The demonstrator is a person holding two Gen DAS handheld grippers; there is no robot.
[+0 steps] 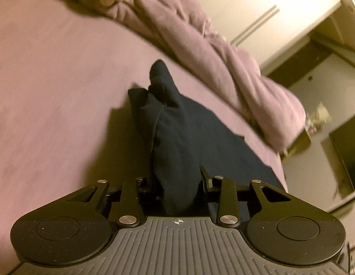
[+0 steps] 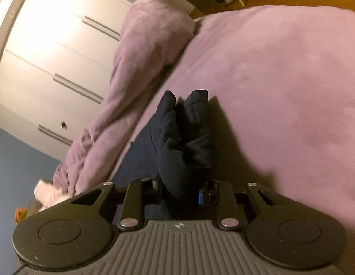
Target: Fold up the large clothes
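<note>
On the bed (image 1: pixel 51 73), a dark garment (image 1: pixel 177 123) lies beside the bunched duvet (image 1: pixel 234 52). The left claw (image 1: pixel 177 183) and right claw (image 2: pixel 180 188) each pinch a bunched fold of it, lifted off the sheet.

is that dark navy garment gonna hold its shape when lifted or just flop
Probably floppy: the navy garment bunches into soft folds between the left gripper fingers and sags onto the bed. In the right gripper it crumples likewise. It looks fairly thick, so likely not slippery and not fragile.
</note>
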